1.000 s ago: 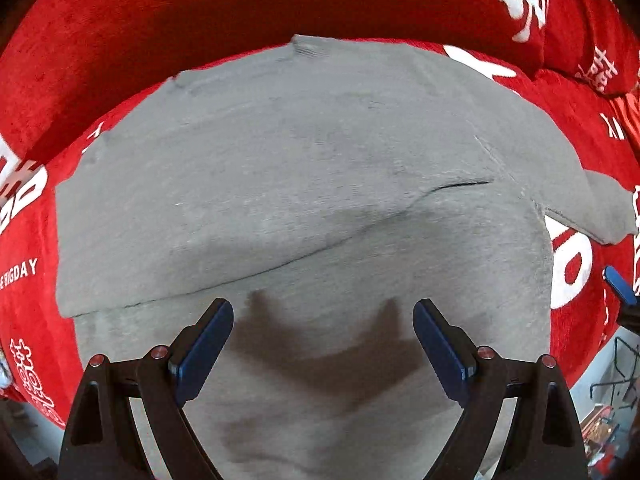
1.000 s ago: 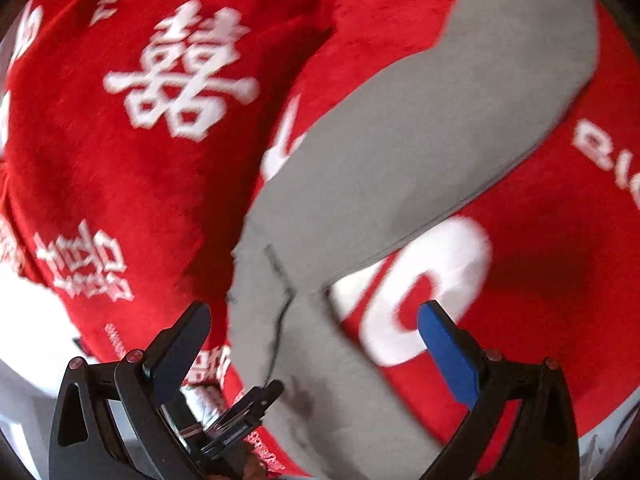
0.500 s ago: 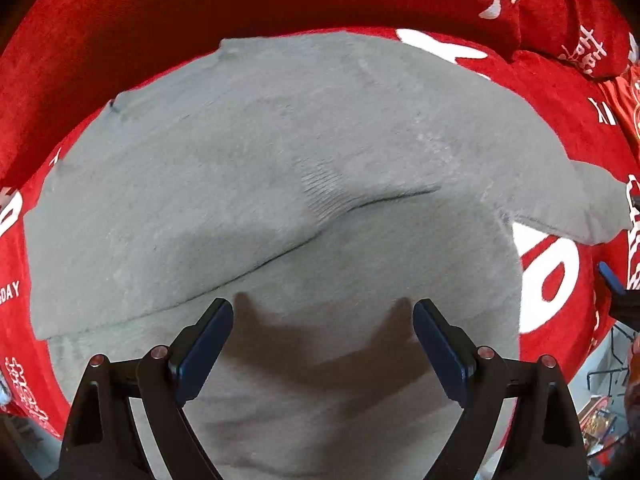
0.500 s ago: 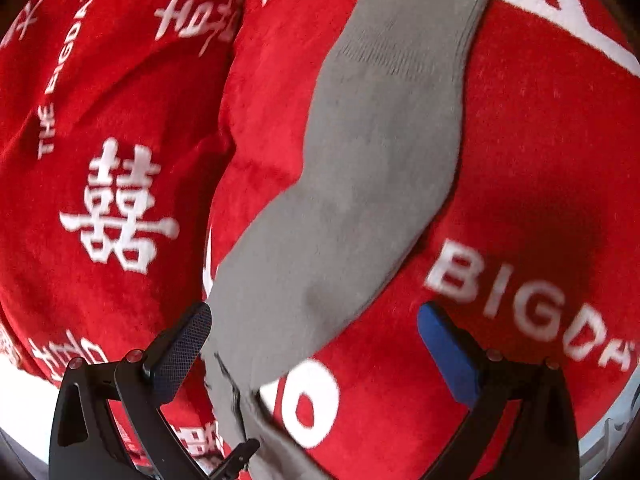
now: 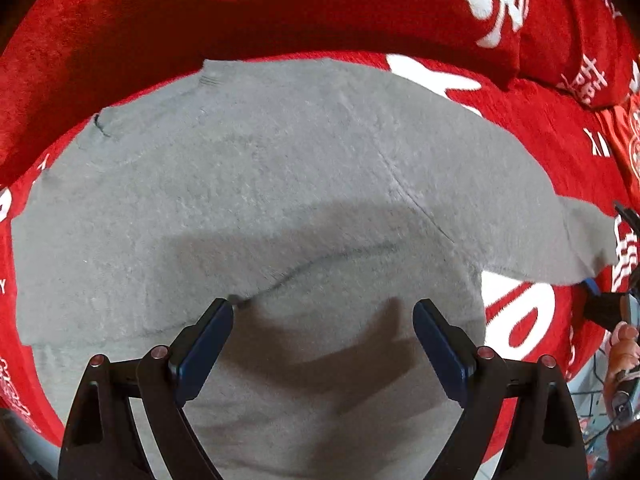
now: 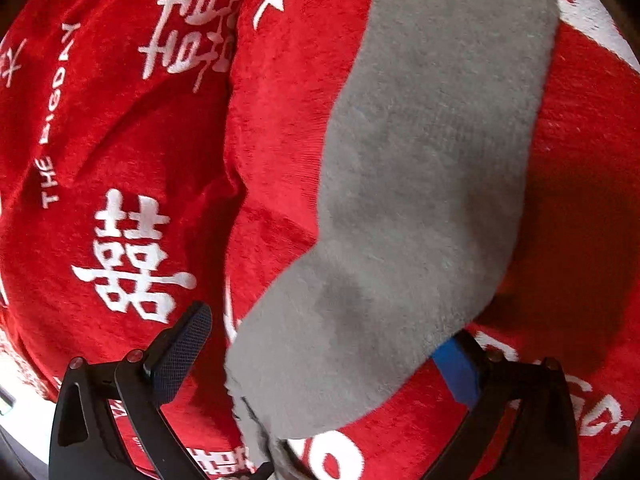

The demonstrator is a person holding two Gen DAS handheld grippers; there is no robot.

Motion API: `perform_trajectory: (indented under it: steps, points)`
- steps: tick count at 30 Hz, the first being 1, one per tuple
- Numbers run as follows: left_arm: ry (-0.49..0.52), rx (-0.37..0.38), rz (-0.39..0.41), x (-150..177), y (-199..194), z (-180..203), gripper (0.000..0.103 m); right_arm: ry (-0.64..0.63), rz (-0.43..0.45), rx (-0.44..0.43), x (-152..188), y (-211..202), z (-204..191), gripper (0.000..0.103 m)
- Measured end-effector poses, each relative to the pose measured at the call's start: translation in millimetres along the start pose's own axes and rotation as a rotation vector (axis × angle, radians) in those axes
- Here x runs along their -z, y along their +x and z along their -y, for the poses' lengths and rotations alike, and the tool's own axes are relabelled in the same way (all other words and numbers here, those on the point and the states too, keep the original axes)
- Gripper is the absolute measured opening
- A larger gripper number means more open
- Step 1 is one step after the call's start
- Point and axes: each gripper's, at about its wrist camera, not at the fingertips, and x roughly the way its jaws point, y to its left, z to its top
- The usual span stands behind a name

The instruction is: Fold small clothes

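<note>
A grey knit sweater (image 5: 280, 184) lies spread flat on a red cloth with white lettering; one sleeve is folded across its body. My left gripper (image 5: 323, 316) is open and empty just above the sweater's lower body. The other sleeve (image 6: 416, 184) stretches out over the red cloth in the right wrist view. My right gripper (image 6: 324, 336) is open, its fingers on either side of the sleeve near the shoulder end; the sleeve's edge covers part of the right finger (image 6: 456, 368). That sleeve also shows in the left wrist view (image 5: 560, 240).
The red cloth (image 6: 132, 160) covers a cushioned seat with a raised back (image 5: 280, 12). A person's hand (image 5: 624, 352) and the right gripper's tip show at the left wrist view's right edge. The seat's front edge and floor lie beyond, bottom right.
My right gripper has moved along the sleeve toward its shoulder end, so the sleeve now lies between its fingers. My left gripper has dropped slightly closer to the sweater's body.
</note>
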Motion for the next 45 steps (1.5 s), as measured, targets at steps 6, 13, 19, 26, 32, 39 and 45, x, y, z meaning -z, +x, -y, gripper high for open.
perform_trajectory:
  steps: [6, 13, 19, 26, 32, 39, 45]
  points:
    - [-0.047, -0.01, 0.017, -2.0, -5.0, -22.3, 0.092, 0.043, -0.039, 0.019, 0.5, 6.0, 6.9, 0.009]
    - [-0.082, -0.046, 0.052, 1.8, -16.6, -62.3, 0.092, -0.181, -0.092, -0.075, 30.0, 10.7, -64.1, 0.009]
    - [-0.138, -0.188, 0.134, 8.8, -36.9, -113.4, 0.092, -0.473, -0.218, -0.142, 100.7, 45.3, -159.7, 0.009]
    - [-0.256, -0.192, 0.16, 27.4, -45.5, -185.8, 0.092, -0.907, -0.457, -0.074, 250.0, 129.1, -232.9, 0.009]
    - [-0.333, -0.192, 0.156, 49.6, -39.5, -227.2, 0.092, -0.898, -0.667, 0.166, 324.5, 218.0, -192.7, 0.013]
    - [-0.358, -0.131, 0.166, 67.3, -39.3, -250.8, 0.092, -0.709, -0.54, 0.112, 289.5, 192.6, -180.5, 0.057]
    - [-0.411, -0.004, 0.203, 68.4, -49.6, -264.0, 0.092, -0.605, -0.471, 0.1, 272.8, 214.2, -194.3, 0.027]
